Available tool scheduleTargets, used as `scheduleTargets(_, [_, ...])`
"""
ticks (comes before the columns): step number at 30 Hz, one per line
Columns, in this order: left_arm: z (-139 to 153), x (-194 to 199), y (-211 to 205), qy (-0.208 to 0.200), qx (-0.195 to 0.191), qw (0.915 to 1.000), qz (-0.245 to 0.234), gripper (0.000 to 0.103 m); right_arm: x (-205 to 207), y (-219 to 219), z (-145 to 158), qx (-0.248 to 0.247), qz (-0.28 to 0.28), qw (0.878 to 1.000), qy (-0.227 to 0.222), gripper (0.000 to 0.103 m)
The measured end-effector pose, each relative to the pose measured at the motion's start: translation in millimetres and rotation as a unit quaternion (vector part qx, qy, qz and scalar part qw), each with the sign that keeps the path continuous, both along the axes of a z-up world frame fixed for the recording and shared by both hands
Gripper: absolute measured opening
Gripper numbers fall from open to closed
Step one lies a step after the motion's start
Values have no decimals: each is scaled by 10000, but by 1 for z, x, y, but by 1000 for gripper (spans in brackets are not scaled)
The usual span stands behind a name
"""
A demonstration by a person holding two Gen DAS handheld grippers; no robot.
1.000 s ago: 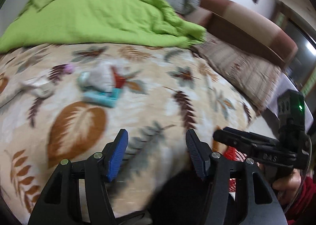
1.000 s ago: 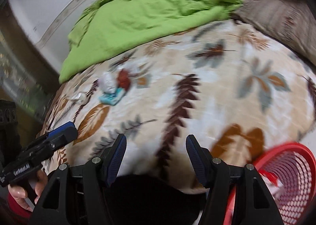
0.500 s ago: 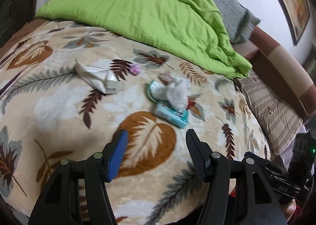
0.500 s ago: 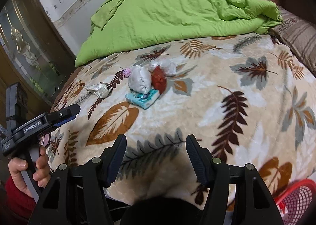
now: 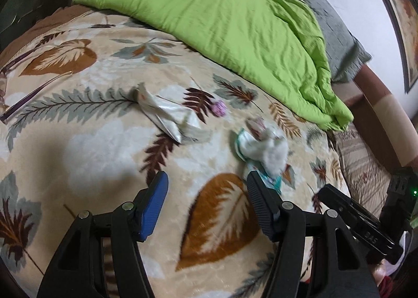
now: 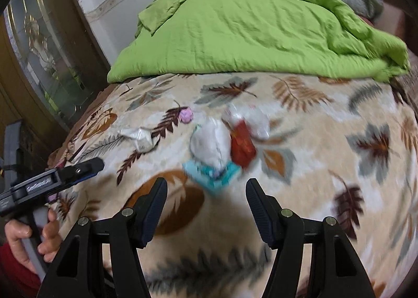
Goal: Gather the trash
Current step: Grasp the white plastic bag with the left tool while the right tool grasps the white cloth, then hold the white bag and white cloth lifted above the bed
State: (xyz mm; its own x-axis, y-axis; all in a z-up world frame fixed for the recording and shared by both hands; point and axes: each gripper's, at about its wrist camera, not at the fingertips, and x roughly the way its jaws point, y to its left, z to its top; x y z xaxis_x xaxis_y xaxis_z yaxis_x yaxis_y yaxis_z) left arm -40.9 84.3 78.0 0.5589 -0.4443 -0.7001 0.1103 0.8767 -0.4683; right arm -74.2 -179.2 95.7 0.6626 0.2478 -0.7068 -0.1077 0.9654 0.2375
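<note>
Both grippers hover over a leaf-print blanket [image 6: 326,167], jaws wide apart and empty. From the right gripper [image 6: 206,193], a teal pack [image 6: 211,175] lies at 12 o'clock, with a white wad [image 6: 211,144] and red wrapper [image 6: 243,144] beyond. The left gripper [image 5: 206,193] has a crumpled wrapper [image 5: 167,115] at 11 o'clock. Best to straddle one piece and close without pinching fabric.

On the bed [image 6: 326,157], a wrapper [image 6: 138,137] lay left of the trash pile [image 6: 222,146]; the quilt [image 6: 248,26] lay behind them.
</note>
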Motion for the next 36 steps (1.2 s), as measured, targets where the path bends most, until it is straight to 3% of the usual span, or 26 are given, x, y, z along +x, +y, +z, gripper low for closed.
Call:
scheduleTargets(9, [-12, 50, 13, 266, -226, 9980, 523, 68, 74, 14, -29, -355, 35, 9993, 116, 63])
scheduleTargets(10, [-15, 57, 13, 288, -236, 9976, 579, 69, 79, 15, -33, -364, 58, 9992, 160, 53])
scheduleTargets(11, [-17, 61, 13, 305, -234, 9974, 612, 69, 82, 16, -36, -375, 78, 9991, 201, 37])
scheduleTargets(14, [-26, 79, 10, 438, -215, 9962, 715, 69, 79, 16, -39, -237, 96, 9995, 185, 19])
scheduleTargets(21, [-55, 110, 0, 788, -133, 9932, 852, 69, 31, 11, -14, 241, 36, 9993, -272, 17])
scheduleTargets(22, [-57, 112, -3, 775, -24, 9935, 828, 65, 23, 10, -11, 312, 40, 9991, -298, 17])
scheduleTargets(26, [-54, 105, -21, 451, 499, 9956, 654, 59, -7, 7, -8, 402, -30, 9985, -364, 17])
scheduleTargets(31, [-41, 78, -30, 141, 590, 9972, 448, 58, -32, 0, -10, 528, -329, 9969, -483, 17])
scheduleTargets(36, [-14, 28, -45, -435, 749, 9962, 82, 58, -47, -10, -10, 705, -606, 9941, -555, 17])
